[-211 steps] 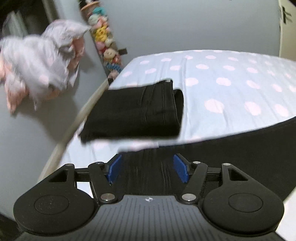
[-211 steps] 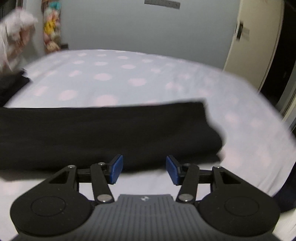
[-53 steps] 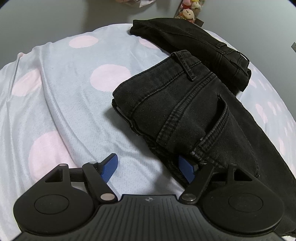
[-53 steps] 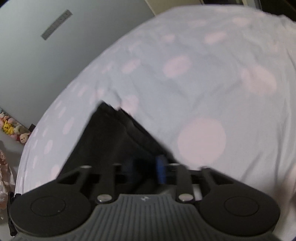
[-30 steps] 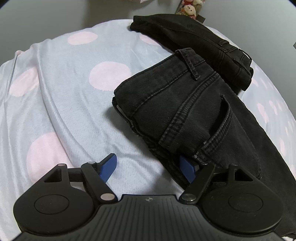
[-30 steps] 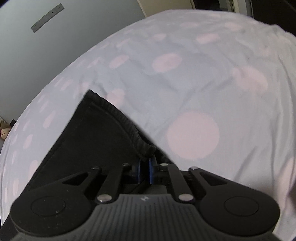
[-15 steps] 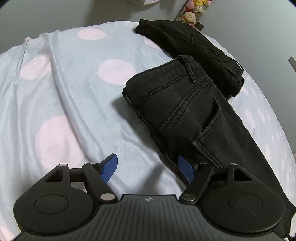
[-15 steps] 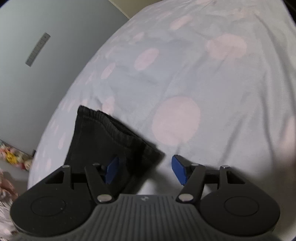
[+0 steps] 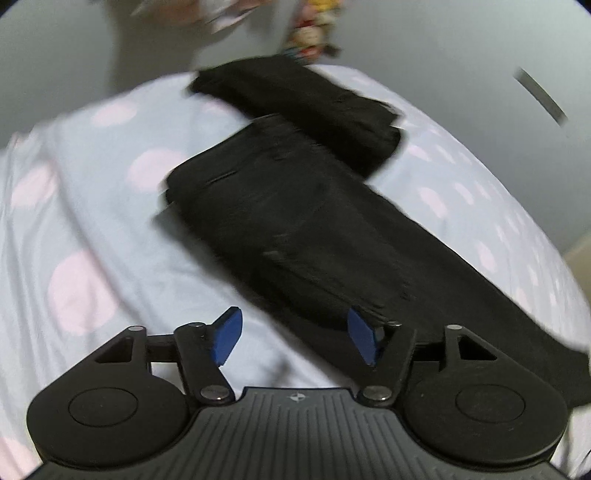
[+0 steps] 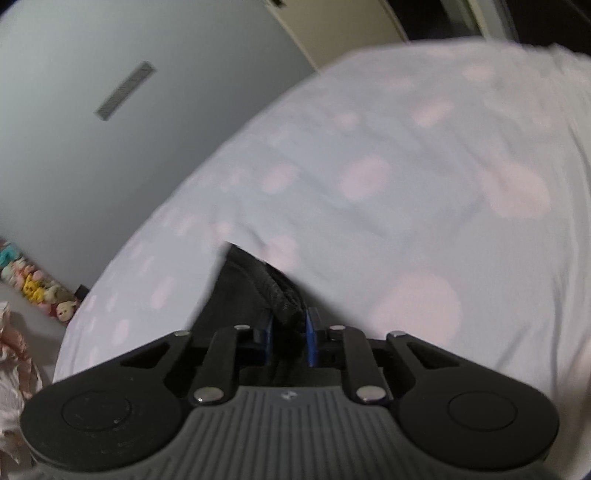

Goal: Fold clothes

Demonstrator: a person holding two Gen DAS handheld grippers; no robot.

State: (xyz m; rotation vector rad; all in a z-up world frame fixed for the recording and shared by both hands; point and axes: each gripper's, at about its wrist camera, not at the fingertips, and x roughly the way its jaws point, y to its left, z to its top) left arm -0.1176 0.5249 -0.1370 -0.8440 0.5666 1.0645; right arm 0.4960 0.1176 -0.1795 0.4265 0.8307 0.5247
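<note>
A pair of black jeans [image 9: 295, 206] lies folded lengthwise on the pale blue bed sheet [image 9: 92, 221], blurred by motion. My left gripper [image 9: 295, 339] hovers over its near edge. Its jaws are closing with their blue pads still well apart, the right pad [image 9: 364, 341] by the denim edge and pressing on nothing. In the right wrist view, my right gripper [image 10: 288, 332] has its jaws closing tight on the leg hem of the jeans [image 10: 255, 291], and the thick seam sits pinched between the pads. The rest of that leg is hidden under the gripper.
A second folded pair of black jeans [image 9: 306, 107] lies at the far side of the bed, touching the first. Plush toys [image 10: 40, 291] stand by the grey wall. A cream door [image 10: 351, 29] is beyond the polka-dot bed [image 10: 406, 206].
My left gripper pulled back and up from the jeans, and its pads came closer together. My right gripper, open beside the hem half a second ago, has closed on it and risen.
</note>
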